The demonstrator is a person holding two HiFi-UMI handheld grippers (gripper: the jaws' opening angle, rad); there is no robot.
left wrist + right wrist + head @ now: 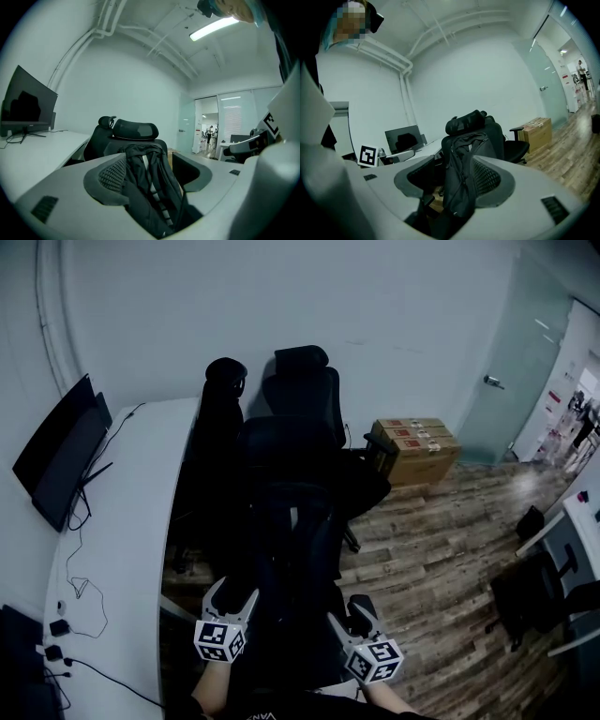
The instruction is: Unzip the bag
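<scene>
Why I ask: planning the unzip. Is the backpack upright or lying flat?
Upright: the backpack stands on the chair seat against its backrest.

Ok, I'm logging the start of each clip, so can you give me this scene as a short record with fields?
bag: black backpack, upright on the office chair
left gripper: fingers apart, empty, short of the bag
right gripper: fingers apart, empty, short of the bag
zip: looks closed
surroundings: desk with monitor at left
</scene>
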